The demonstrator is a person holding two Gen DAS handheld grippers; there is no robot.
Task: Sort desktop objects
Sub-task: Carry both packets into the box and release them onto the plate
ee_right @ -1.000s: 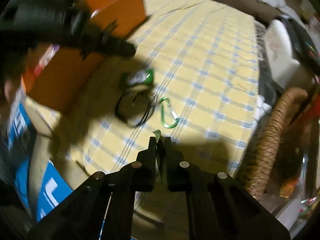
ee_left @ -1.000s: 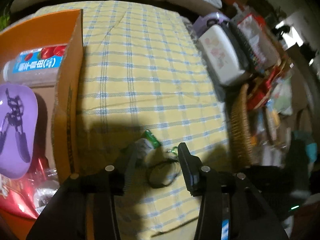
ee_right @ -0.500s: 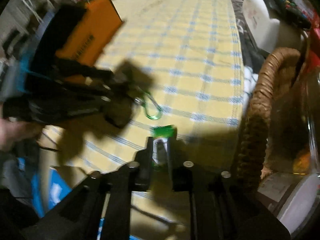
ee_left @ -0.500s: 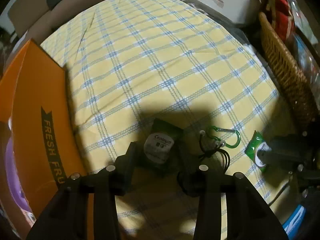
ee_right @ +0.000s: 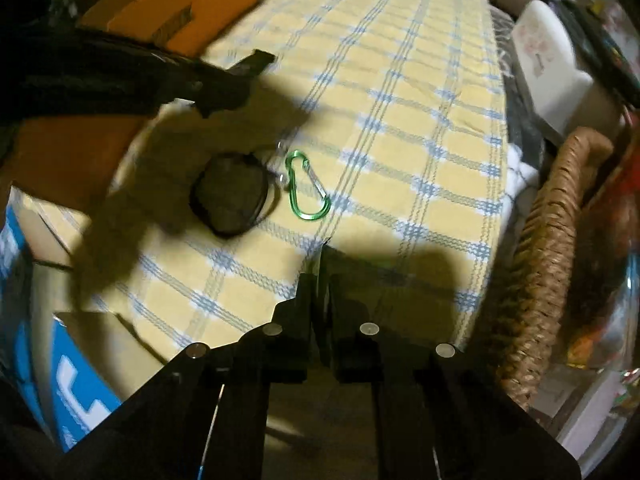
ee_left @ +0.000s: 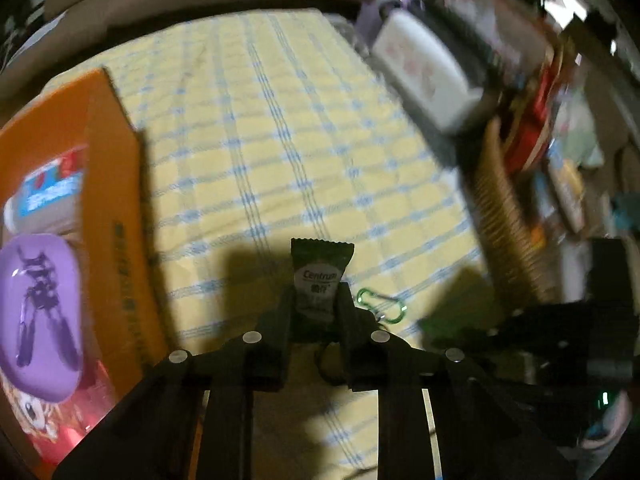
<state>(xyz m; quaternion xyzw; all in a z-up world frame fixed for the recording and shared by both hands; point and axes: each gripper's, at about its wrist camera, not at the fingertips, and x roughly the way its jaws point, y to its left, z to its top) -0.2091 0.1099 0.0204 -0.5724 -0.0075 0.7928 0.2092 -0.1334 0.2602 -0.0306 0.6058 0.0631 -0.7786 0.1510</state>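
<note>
Left gripper [ee_left: 314, 300] was closing, pinching one Centrum sachet [ee_left: 320, 276] upright between its pads; right gripper [ee_right: 320, 276] pressed together; one green carabiner [ee_right: 306, 186] lay apart.

The checked tabletop [ee_right: 420, 92] lies open across its middle and far end; the orange box [ee_left: 116, 208] walls one side, the wicker basket [ee_right: 548, 248] the other, with the carabiner [ee_right: 308, 186] near the front.
</note>
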